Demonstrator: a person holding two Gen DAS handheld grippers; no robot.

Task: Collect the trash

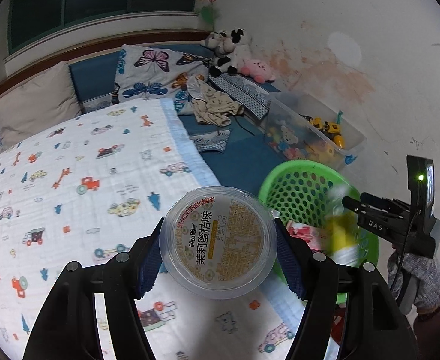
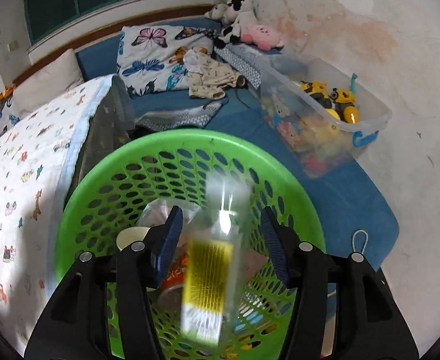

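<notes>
A clear plastic jelly cup [image 1: 220, 240] with a yellow printed lid sits sideways between the blue pads of my left gripper [image 1: 218, 231], which is shut on it above the patterned blanket, just left of the green mesh basket [image 1: 297, 192]. My right gripper [image 2: 221, 213] hangs over the green basket [image 2: 190, 141] with its jaws apart. A blurred clear bottle [image 2: 211, 270] with a yellow label is between the fingers, with gaps to both pads. In the left wrist view, the right gripper [image 1: 348, 202] reaches in from the right over the blurred bottle [image 1: 339, 231].
The basket holds a paper cup [image 2: 130, 237] and red wrappers [image 1: 303, 232]. It stands on the blue bed beside a clear toy bin [image 2: 324, 111] against the stained wall. A car-print blanket [image 1: 70, 180], pillows [image 1: 160, 72], clothes [image 1: 214, 105] and plush toys [image 1: 228, 51] lie on the bed.
</notes>
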